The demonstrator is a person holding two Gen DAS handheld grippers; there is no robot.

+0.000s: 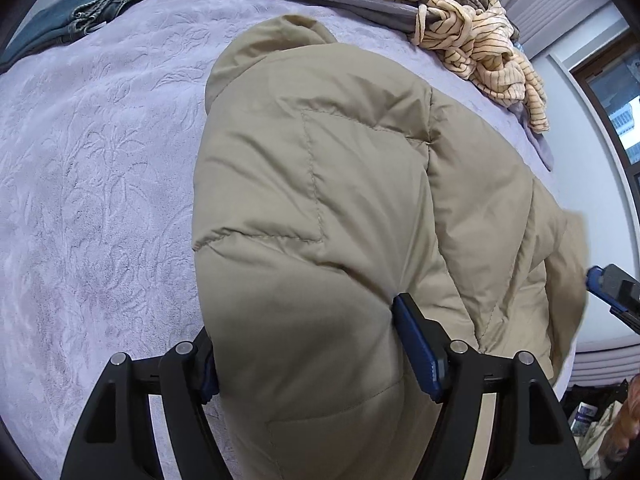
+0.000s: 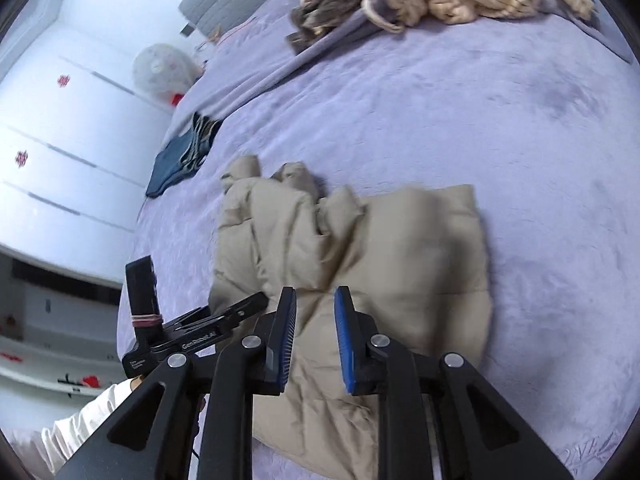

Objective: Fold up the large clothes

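Note:
A large tan puffer jacket (image 1: 340,208) lies on the lavender bedspread (image 1: 100,180). My left gripper (image 1: 304,344) straddles a thick puffed fold of the jacket, and its blue pads press in on both sides. In the right wrist view the jacket (image 2: 360,264) lies bunched and partly folded on the bed. My right gripper (image 2: 316,336) hovers just above its near part, jaws apart and nothing between them. The left gripper (image 2: 208,320) shows at the jacket's left edge in that view.
A pile of striped cream and brown clothes (image 1: 460,20) lies at the far side of the bed. Folded jeans (image 1: 80,12) lie at the far left. White wardrobes (image 2: 60,140) stand to the left. A window (image 1: 616,100) is on the right.

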